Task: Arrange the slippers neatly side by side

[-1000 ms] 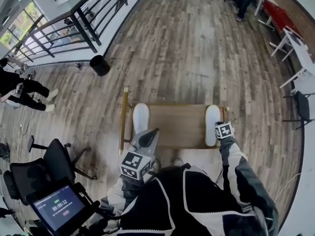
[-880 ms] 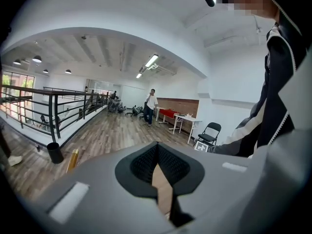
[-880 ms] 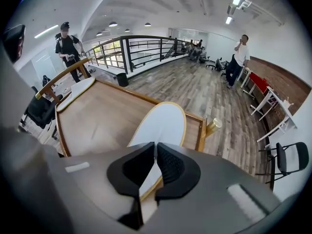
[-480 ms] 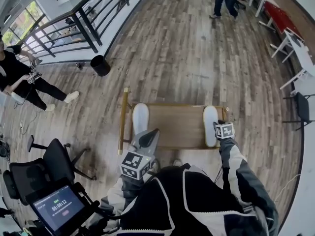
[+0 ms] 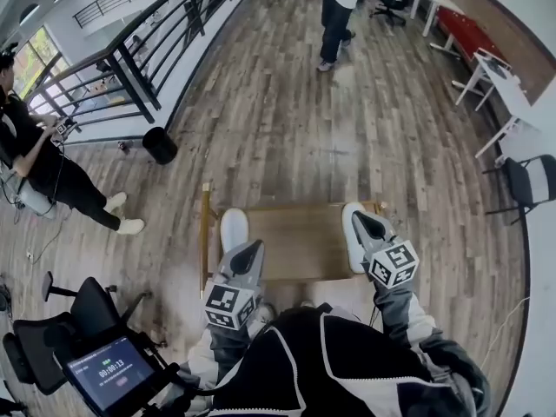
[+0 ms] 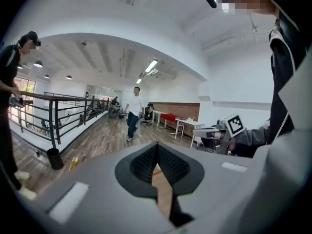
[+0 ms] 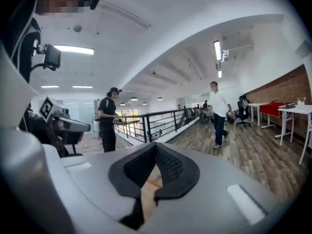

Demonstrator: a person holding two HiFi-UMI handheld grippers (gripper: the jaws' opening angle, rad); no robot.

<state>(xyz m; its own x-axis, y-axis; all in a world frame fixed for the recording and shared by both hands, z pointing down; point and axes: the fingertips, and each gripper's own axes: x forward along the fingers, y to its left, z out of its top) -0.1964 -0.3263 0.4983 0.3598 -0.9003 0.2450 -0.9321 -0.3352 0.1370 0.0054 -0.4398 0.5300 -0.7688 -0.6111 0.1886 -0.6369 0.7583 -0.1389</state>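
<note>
A plank floor (image 5: 287, 111) fills the head view, and on it, just ahead of the wearer, stands a small low wooden desk (image 5: 291, 237). The only container in sight is a black bin (image 5: 159, 144) on the floor near the foot of the dark railing (image 5: 148, 50), well off from the desk's far left corner. Its inside does not show in any view.

Two white slippers lie on the desk, each running from the near edge toward the far edge. The left slipper (image 5: 232, 228) is at the left end and the right slipper (image 5: 350, 224) at the right end, well apart, with bare wood between them.

The left tool (image 5: 246, 254) hangs over the near edge beside the left slipper. In its own view the left tool (image 6: 157, 155) is clenched, pads together, with nothing between them. The right tool (image 5: 369, 226) is held over the near part of the right slipper. In its own view the right tool (image 7: 155, 155) is also clenched and empty, looking out across the room.

Compared with a second ago, the right tool has come up from the near end of the right slipper and now looms larger in the head view. Its jaws have just been closing, with nothing caught in them. The left tool has hardly shifted. Both slippers keep their ends of the desk. A walking person (image 5: 337, 16) has come nearer along the floor, and the person by the railing (image 5: 43, 168) has changed stance.
</note>
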